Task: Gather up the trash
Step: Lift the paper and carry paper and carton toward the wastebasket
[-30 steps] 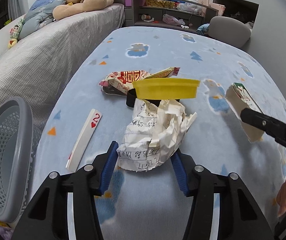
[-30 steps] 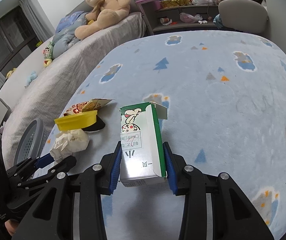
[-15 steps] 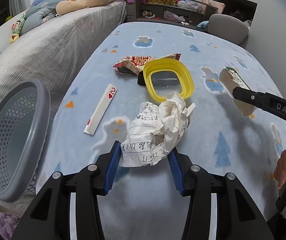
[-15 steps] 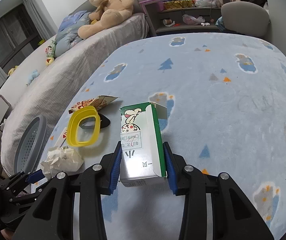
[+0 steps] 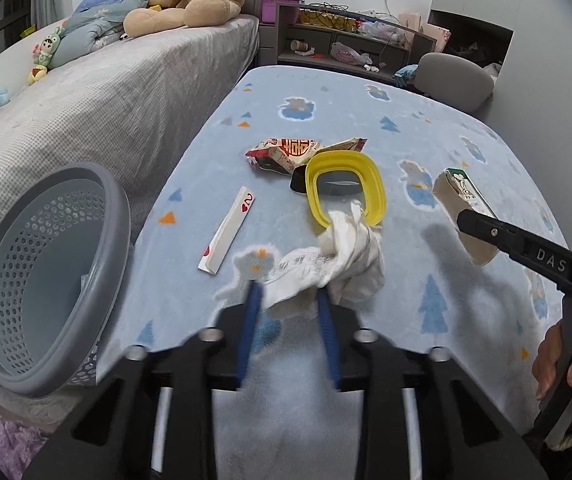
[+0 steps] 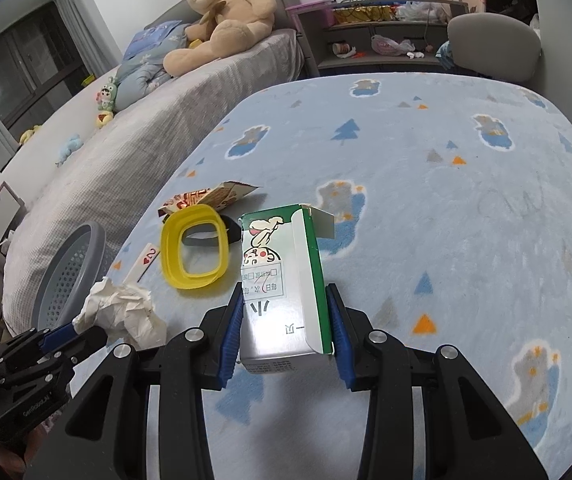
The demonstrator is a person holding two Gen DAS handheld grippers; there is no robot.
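Crumpled paper (image 5: 338,264) sits at frame centre, pinched between the jaws of the left gripper (image 5: 290,300) above the blue blanket (image 5: 426,128). Grey basket (image 5: 45,276) lies at lower left. Right gripper (image 6: 286,312) jaws clamp a green-white carton (image 6: 281,280). Yellow ring (image 5: 346,188), snack wrapper (image 5: 286,152) and playing card (image 5: 229,236) lie on the blanket.

We saw a large teddy bear (image 6: 225,20) lying on the grey bed (image 5: 105,92), with small plush toys (image 6: 106,100) farther along it. Beyond the blue patterned blanket (image 6: 446,160) stood a cluttered shelf unit (image 5: 346,40) and a grey chair (image 6: 494,46).
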